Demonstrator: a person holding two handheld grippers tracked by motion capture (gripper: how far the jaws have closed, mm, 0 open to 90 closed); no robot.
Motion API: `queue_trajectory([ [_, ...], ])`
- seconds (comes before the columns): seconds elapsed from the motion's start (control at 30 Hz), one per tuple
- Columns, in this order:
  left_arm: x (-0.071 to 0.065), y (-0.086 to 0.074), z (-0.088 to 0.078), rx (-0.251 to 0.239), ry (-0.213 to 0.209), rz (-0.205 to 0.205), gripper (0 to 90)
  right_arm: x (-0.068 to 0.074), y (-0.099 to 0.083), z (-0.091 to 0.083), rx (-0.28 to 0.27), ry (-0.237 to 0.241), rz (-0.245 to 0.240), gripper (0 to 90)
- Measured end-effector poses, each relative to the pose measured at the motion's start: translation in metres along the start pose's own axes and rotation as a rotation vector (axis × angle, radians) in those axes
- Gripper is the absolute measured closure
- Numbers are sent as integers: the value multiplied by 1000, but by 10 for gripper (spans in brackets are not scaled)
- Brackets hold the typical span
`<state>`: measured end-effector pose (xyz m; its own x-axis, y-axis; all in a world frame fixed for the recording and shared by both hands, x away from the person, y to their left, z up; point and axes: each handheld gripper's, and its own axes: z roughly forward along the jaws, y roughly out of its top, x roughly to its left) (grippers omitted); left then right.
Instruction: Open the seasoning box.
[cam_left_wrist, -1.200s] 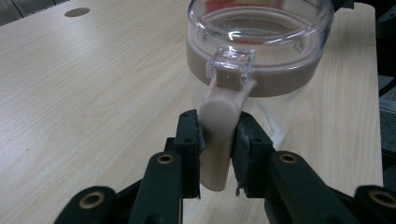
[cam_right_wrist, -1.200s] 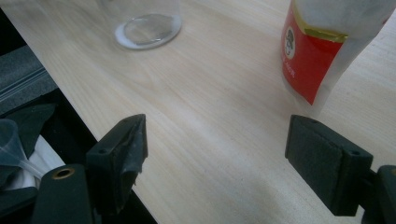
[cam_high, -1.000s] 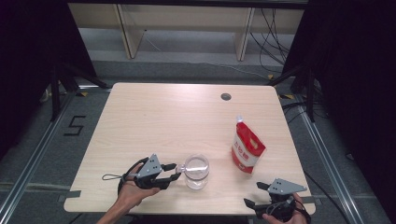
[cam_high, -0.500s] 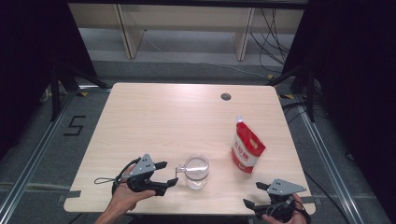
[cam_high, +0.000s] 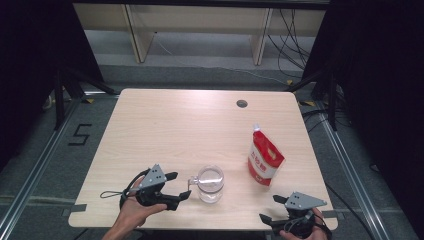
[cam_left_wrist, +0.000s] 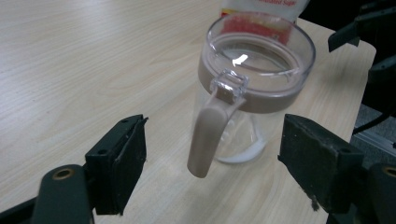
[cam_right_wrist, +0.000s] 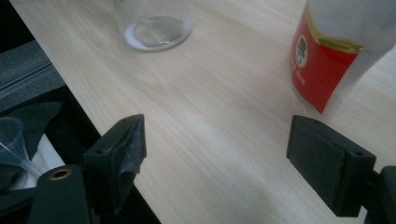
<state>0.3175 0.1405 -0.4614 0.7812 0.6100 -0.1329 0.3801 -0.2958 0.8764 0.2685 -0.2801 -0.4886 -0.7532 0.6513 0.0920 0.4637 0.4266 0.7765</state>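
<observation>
A: Jug (cam_high: 210, 183)?
B: Upright near the surface's (cam_high: 200, 120) front edge, handle (cam_left_wrist: 208, 135) between the left gripper's (cam_high: 180, 186) jaws, untouched; they have just been opening.
A: Surroundings?
B: Red pouch (cam_high: 264, 159) stands just right of the jug, apart. Right gripper (cam_high: 270, 210) at the front corner, jaws wide, holding nothing. Nothing obstructs.

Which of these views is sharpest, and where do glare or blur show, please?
High view: evenly lit, sharp across the table. Left gripper view: a bright glint on the clear jug, its handle soft. Right gripper view: the red pouch is blurred at top.
</observation>
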Motion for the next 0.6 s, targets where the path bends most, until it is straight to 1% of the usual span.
queue_trajectory([
  [0.07,2,3,-1,-8,2,7,226,1,0,1,-8,-5,-2,210],
  [0.1,2,4,-2,-16,7,-6,245,0,1,3,-8,1,-11,210],
  [0.13,2,5,-2,-23,1,-13,274,2,1,2,-7,-16,1,209],
  [0.17,2,6,-3,-27,-4,-11,311,1,1,3,-16,-20,-8,209],
  [0.2,1,8,-3,-39,-15,-10,348,1,1,3,-19,-18,-5,205],
  [0.23,1,8,-3,-39,-15,-10,406,1,1,3,-19,-18,-5,205],
  [0.27,-1,9,-4,-37,-8,2,459,3,2,4,-13,-1,-5,206],
  [0.3,-2,10,-3,-44,-7,10,459,3,2,4,-13,-1,-5,206],
  [0.33,-3,11,-4,-47,-6,15,558,5,2,3,-22,-13,-16,205],
  [0.37,-6,15,-4,-60,-15,36,590,7,3,2,-21,-4,16,204],
  [0.4,-6,15,-4,-60,-15,36,629,7,3,2,-21,-4,16,204],
  [0.43,-9,18,-5,-66,-17,60,671,5,3,4,-36,-11,-14,204],
  [0.47,-12,20,-5,-65,-8,53,702,5,3,4,-28,-7,-16,204],
  [0.5,-12,20,-5,-65,-8,53,739,5,3,4,-28,-7,-16,204],
  [0.53,-14,24,-3,-63,-9,89,779,7,3,4,-17,-5,13,204],
  [0.57,-14,24,-3,-63,-9,89,800,7,3,4,-17,-5,13,204],
  [0.6,-16,26,-2,-59,-17,96,800,7,3,5,-20,-4,3,204],
])
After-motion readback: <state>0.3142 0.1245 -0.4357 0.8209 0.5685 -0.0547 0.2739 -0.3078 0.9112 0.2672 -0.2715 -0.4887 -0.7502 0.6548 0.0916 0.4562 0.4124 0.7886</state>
